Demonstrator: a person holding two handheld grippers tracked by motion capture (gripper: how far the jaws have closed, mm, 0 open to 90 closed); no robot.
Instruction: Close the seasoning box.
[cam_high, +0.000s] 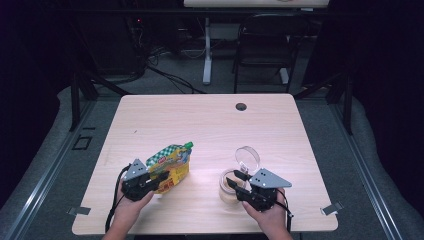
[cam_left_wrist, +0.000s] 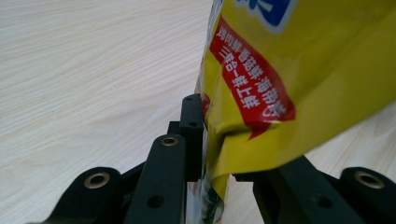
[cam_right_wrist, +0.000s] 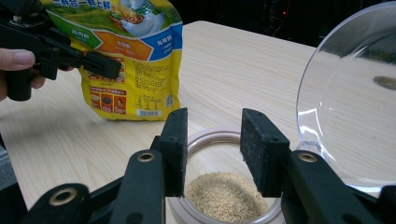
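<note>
A yellow pouch (cam_high: 169, 167) is gripped by the left claw (cam_high: 159, 180) at its lower edge; in the left gripper view the jaws are seen pinched on the crumpled foil (cam_left_wrist: 261, 93), which bears a red label with white characters. In the high view the pouch is held tilted over the left front part of the table (cam_high: 200, 120), its green cap (cam_high: 188, 145) pointing up and away from the person. A green-and-white checked band runs below the cap. In the right gripper view the pouch's (cam_right_wrist: 126, 56) printed back is seen, with orange, blue and green panels and a barcode.

A clear jar (cam_high: 230, 186) stands on the table at the right front, well apart from the pouch. It is partly filled with small tan grains (cam_right_wrist: 224, 196). A round clear lid (cam_high: 247, 158) stands open just behind it. The right claw (cam_high: 235, 181) is held open, its jaws set over the jar's rim (cam_right_wrist: 210, 136) with a gap between them.
</note>
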